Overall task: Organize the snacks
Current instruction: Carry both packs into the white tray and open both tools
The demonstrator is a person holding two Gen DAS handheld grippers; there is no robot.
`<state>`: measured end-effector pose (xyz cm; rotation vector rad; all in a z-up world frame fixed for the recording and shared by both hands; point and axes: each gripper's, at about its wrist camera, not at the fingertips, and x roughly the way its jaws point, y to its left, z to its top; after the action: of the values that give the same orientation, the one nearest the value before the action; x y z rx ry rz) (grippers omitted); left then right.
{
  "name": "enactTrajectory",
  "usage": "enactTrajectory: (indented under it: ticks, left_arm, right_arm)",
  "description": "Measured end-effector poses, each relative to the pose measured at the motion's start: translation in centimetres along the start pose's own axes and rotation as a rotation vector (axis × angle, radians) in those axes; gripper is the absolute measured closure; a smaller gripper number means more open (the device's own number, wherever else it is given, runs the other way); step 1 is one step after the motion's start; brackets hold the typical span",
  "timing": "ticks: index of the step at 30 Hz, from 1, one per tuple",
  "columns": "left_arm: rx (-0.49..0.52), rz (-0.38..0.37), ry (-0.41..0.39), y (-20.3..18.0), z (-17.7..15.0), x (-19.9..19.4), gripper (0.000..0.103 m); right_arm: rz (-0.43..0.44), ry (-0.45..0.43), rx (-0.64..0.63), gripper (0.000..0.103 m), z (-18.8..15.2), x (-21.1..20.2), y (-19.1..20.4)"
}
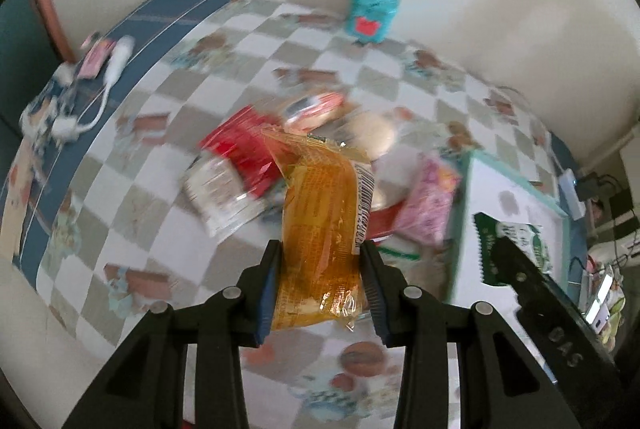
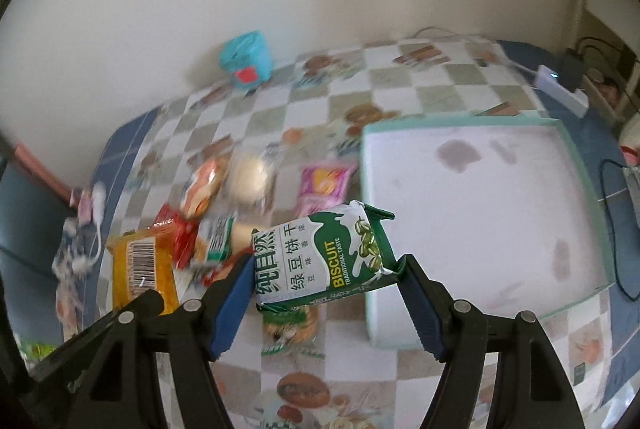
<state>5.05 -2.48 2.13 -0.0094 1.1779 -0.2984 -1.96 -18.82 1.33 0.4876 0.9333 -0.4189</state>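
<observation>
Gripping an orange snack packet at lower centre of the left wrist view, the left tongs pinch its sides and hold it above the checkered worktop. The right tongs clamp a green-and-white biscuit packet by its ends at lower centre of the right wrist view, just beside the near left corner of a shallow white tray with a teal rim. Behind the orange packet, mid-frame, lies a blurred heap of snacks: a red packet, a white wrapper, a round pale bun and a pink packet next to the tray's left edge. A green wrapper rests on the worktop under the biscuit packet. A teal box stands against the wall at upper centre; a white cable trails at upper left.
</observation>
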Motion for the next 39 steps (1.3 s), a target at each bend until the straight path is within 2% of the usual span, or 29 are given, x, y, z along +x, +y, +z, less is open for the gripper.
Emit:
enactTrajectory:
  ticks: [8,16,23,31,39]
  left_arm:
    - [0.08,-0.052,-0.002,-6.6,1.6,0.7,0.062]
    - [0.186,-0.067,0.025,-12.4,2.4,3.8,0.062]
    - [0.262,-0.111,0.048,-17.1,2.6,6.4,0.062]
    - [0.297,-0.144,0.077,-21.3,3.0,9.5,0.062]
    - [0.293,-0.165,0.081,-22.6,3.4,11.3,0.061]
  right_arm:
    - [-0.085,-0.018,0.132,0.028,2.9,1.1,-4.0]
    - [-0.209,0.004,0.278,0.028,5.2,2.9,-10.8]
    - [-0.293,0.022,0.374,0.028,6.3,3.9,-15.8]
    - [-0.338,0.015,0.453,0.028,6.8,4.6,-20.0]
    - [-0.374,0.033,0.502,0.028,6.4,5.3,-22.1]
